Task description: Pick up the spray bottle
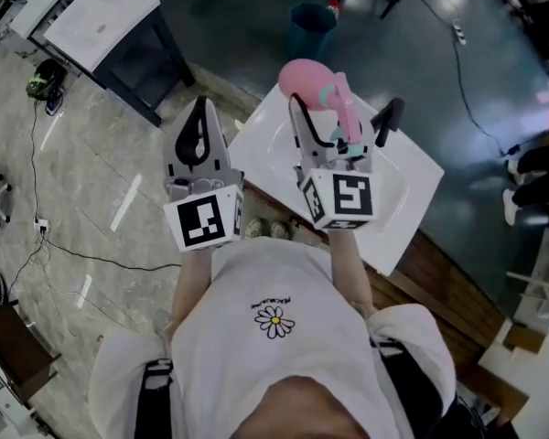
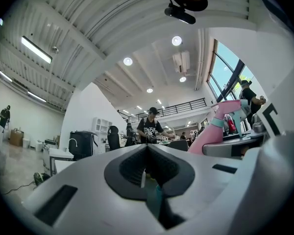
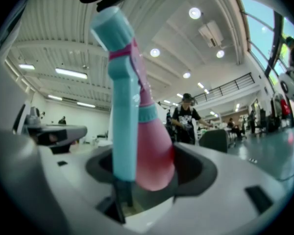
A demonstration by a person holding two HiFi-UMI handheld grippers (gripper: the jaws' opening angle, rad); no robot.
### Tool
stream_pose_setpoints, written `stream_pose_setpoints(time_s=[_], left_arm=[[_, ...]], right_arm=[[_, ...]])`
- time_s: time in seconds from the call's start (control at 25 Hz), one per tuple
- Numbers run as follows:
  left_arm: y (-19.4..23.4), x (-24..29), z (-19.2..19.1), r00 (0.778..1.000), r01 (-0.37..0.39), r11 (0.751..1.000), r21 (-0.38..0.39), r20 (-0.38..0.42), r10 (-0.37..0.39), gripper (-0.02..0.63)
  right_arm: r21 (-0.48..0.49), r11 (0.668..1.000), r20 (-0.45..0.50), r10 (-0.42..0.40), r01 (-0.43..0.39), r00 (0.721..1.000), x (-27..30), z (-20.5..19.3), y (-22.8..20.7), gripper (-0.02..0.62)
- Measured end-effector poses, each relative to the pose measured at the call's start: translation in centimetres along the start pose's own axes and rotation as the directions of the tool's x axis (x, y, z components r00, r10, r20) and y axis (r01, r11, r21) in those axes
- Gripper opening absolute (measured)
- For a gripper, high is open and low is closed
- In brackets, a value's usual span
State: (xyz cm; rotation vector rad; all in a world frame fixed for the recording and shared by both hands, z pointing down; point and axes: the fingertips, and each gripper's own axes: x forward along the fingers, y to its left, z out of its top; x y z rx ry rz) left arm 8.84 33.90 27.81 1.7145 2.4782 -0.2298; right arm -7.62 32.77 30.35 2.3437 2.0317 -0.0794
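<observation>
The spray bottle point(image 1: 322, 91) is pink with a teal trigger head, and it is held up in the air above the white table point(image 1: 404, 188). My right gripper point(image 1: 343, 110) is shut on it, one jaw on each side of its body. In the right gripper view the spray bottle point(image 3: 146, 142) fills the gap of the right gripper point(image 3: 147, 166) and tilts up to the left. My left gripper point(image 1: 201, 108) hangs beside it on the left, shut and holding nothing. The left gripper view shows the left gripper point(image 2: 147, 149) with its jaws meeting, and the spray bottle point(image 2: 219, 125) off to the right.
A second white table point(image 1: 99, 22) on a dark frame stands at the upper left. A blue bin point(image 1: 309, 27) sits on the dark floor beyond the table. Cables point(image 1: 37, 199) trail over the pale floor on the left. People stand in the hall behind point(image 2: 149, 126).
</observation>
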Motion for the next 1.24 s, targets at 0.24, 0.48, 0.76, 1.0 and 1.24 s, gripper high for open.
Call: stream_pose_setpoints(time_s=[0.24, 0.48, 0.76, 1.0, 1.24], left_arm=[[-0.6, -0.5, 0.6, 1.0, 0.011, 1.0, 0.03, 0.017, -0.011, 0.018], [-0.5, -0.9, 0.4, 1.0, -0.001, 1.0, 0.022, 0.014, 0.001, 0.018], [-0.4, -1.0, 0.3, 1.0, -0.004, 1.0, 0.023, 0.015, 0.004, 0.018], [-0.8, -1.2, 0.3, 1.0, 0.003, 1.0, 0.012, 0.013, -0.003, 0.018], [-0.7, -1.4, 0.5, 1.0, 0.002, 1.0, 0.017, 0.017, -0.002, 0.018]], right_arm=[[-0.015, 1.0, 0.027, 0.016, -0.016, 0.999, -1.8, 0.7, 1.5, 0.305], [-0.014, 1.0, 0.027, 0.019, -0.019, 0.999, -2.3, 0.7, 1.8, 0.305], [-0.018, 0.999, 0.034, 0.029, -0.028, 0.999, -2.6, 1.1, 2.1, 0.305], [-0.022, 0.999, 0.03, 0.03, -0.03, 0.999, -2.9, 1.0, 2.2, 0.305], [-0.02, 0.999, 0.021, 0.033, -0.033, 0.999, -3.1, 0.8, 2.3, 0.305]])
